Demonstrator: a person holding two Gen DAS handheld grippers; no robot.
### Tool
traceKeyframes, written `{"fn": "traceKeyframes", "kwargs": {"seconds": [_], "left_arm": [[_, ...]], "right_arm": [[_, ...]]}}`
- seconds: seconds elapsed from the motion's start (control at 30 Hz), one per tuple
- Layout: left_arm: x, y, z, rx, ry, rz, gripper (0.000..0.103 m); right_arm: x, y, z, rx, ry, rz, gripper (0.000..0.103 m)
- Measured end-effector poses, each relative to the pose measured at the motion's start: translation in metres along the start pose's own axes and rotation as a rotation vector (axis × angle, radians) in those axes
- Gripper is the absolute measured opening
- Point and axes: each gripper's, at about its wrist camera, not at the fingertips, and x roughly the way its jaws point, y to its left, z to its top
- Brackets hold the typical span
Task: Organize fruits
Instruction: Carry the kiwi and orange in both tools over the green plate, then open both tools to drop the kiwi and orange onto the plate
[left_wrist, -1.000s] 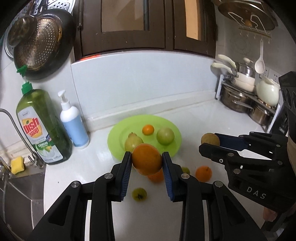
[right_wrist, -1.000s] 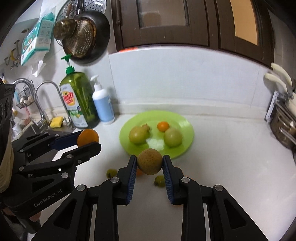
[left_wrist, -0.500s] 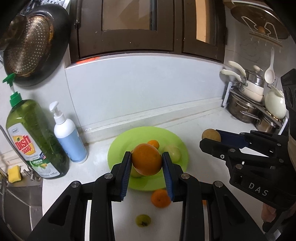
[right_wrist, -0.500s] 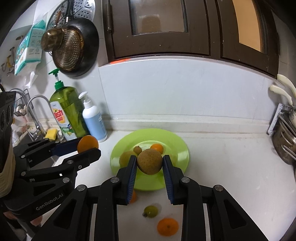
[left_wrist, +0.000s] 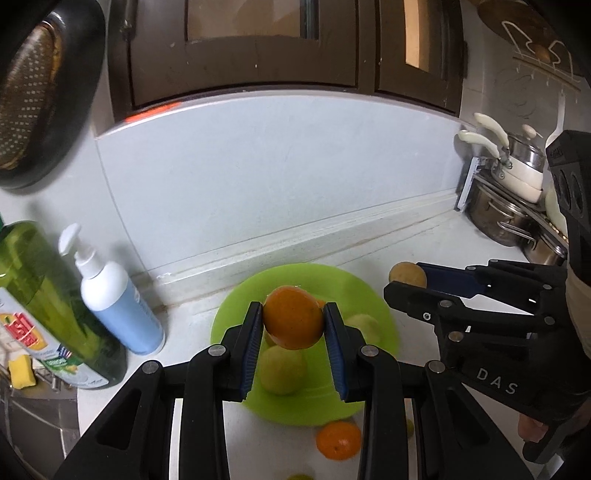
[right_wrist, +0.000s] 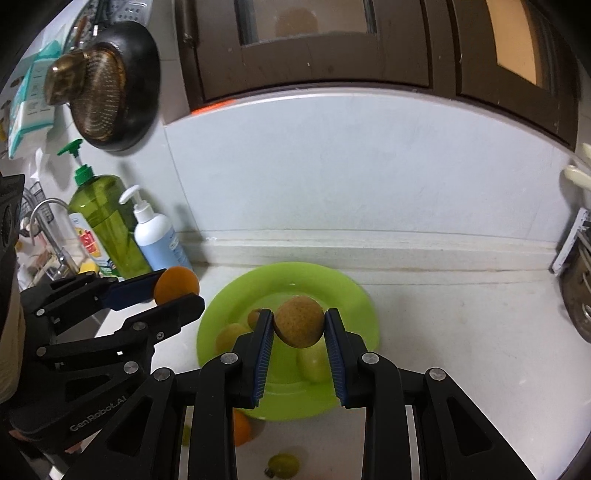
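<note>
My left gripper (left_wrist: 293, 317) is shut on a large orange (left_wrist: 293, 316) and holds it above the green plate (left_wrist: 369, 291). My right gripper (right_wrist: 299, 325) is shut on a brown pear (right_wrist: 299, 325) and holds it above the same plate (right_wrist: 354, 299). The plate holds yellow-green fruits (left_wrist: 282, 369) and a small orange, partly hidden by the held fruit. A loose orange (left_wrist: 338, 439) lies on the counter in front of the plate, and a small green fruit (right_wrist: 282, 465) lies nearer. Each gripper shows in the other's view, the right (left_wrist: 406, 280) and the left (right_wrist: 177, 288).
A green dish soap bottle (right_wrist: 103, 225) and a white and blue pump bottle (right_wrist: 157, 240) stand left of the plate by the wall. A sink with tap (right_wrist: 48, 221) is far left. Pots on a rack (left_wrist: 517, 206) stand at the right. Dark cabinets hang above.
Both grippers have moved forward with their fruit, from in front of the plate to over it. The loose fruits on the counter have dropped toward the bottom of both views.
</note>
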Motion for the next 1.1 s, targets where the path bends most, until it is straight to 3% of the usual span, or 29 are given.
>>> {"fn": "traceKeyframes", "kwargs": {"seconds": [0.7, 1.1], "left_arm": [[0.106, 0.019, 0.010, -0.042, 0.173, -0.035, 0.033], [0.142, 0.021, 0.008, -0.067, 0.256, -0.038, 0.033]], "right_arm": [[0.103, -0.037, 0.018, 0.056, 0.166, -0.005, 0.029], [0.128, -0.044, 0.016, 0.063, 0.227, -0.017, 0.029]]}}
